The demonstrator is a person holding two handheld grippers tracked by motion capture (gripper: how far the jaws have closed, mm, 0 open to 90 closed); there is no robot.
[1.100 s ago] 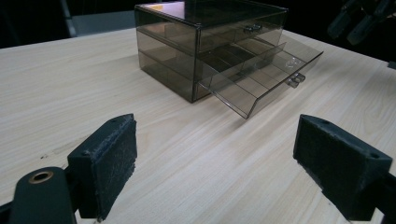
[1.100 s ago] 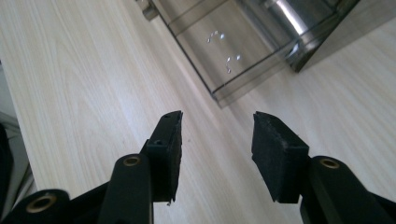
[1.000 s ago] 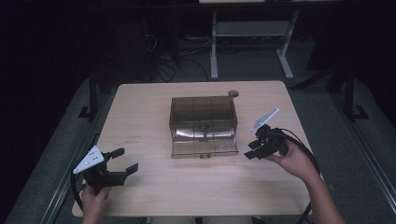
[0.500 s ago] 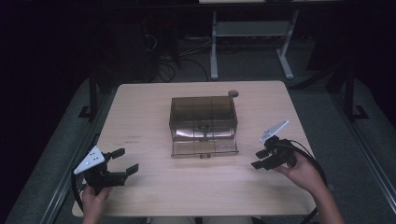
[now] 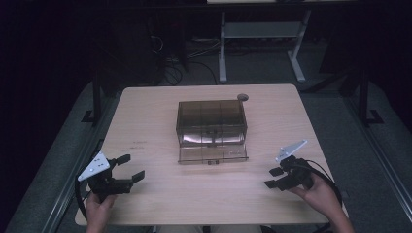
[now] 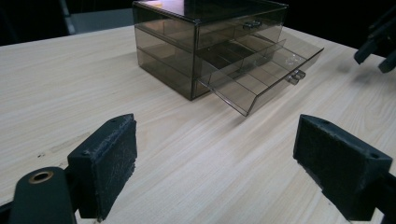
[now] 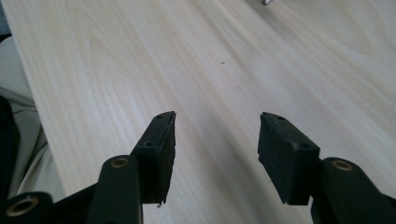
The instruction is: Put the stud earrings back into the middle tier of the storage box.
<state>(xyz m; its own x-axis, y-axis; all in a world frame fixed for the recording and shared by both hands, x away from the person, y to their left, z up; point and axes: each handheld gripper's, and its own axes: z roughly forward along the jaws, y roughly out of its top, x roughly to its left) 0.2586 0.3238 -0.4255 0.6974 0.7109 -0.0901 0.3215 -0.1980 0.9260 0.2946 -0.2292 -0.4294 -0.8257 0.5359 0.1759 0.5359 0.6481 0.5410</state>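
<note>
Dim room, dark floor; pale wooden tabletop [image 5: 145,121]. Item: smoky translucent plastic drawer box [image 5: 211,119], centre of tabletop, lower drawer [image 5: 213,151] pulled out toward the near edge. Likely light, rigid, slick-walled, prone to sliding; best taken by the small drawer knob [image 6: 295,76]. Left gripper [image 5: 127,174], near-left corner, jaws wide, empty. Right gripper [image 5: 273,178], near-right corner, jaws just opening, nothing between; box well apart from both.

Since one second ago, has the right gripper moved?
Yes. The right gripper has drawn away from the drawer box toward the table's near edge, its empty jaws just opening.
</note>
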